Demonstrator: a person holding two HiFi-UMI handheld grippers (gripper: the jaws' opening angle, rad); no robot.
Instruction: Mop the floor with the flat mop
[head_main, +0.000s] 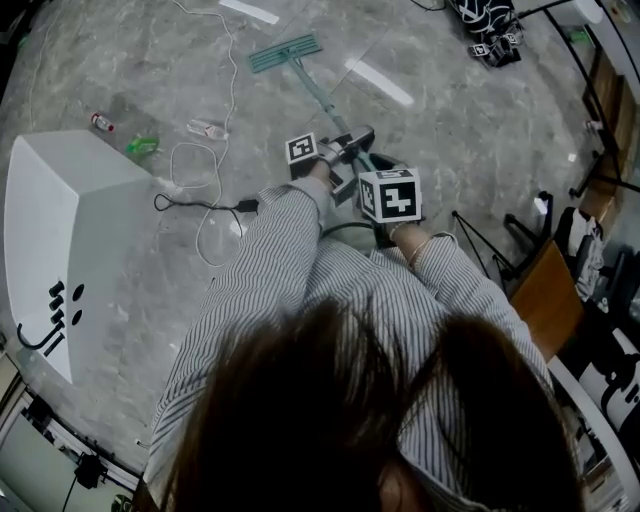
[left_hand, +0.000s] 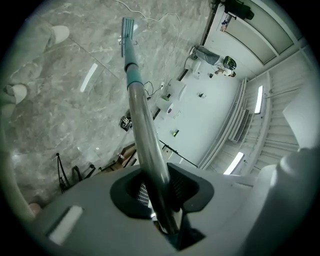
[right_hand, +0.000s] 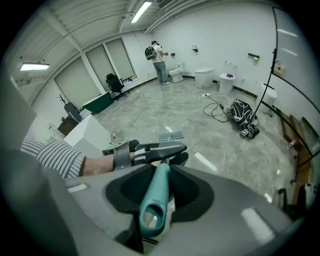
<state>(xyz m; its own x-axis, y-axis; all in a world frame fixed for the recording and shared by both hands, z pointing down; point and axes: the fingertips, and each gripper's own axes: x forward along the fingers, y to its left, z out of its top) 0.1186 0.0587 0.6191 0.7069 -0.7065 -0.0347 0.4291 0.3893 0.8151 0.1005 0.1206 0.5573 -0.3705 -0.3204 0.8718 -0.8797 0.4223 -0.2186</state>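
Note:
The flat mop has a teal head (head_main: 285, 52) flat on the grey floor ahead of me, and a metal pole (head_main: 318, 92) that runs back to my hands. My left gripper (head_main: 335, 158) is shut on the pole lower down; in the left gripper view the silver pole (left_hand: 145, 145) passes between its jaws toward the mop head (left_hand: 128, 30). My right gripper (head_main: 385, 205) is shut on the teal handle end (right_hand: 155, 200), just behind the left gripper (right_hand: 150, 152). The mop head (right_hand: 171, 136) also shows beyond it in the right gripper view.
A white cabinet (head_main: 70, 240) stands to my left, with a black cable (head_main: 200, 205) and a white cord (head_main: 232, 80) on the floor beside it. A bottle (head_main: 101, 122) and green litter (head_main: 142, 146) lie nearby. A black bag (head_main: 490, 25), chairs (head_main: 545, 290) and stands crowd the right.

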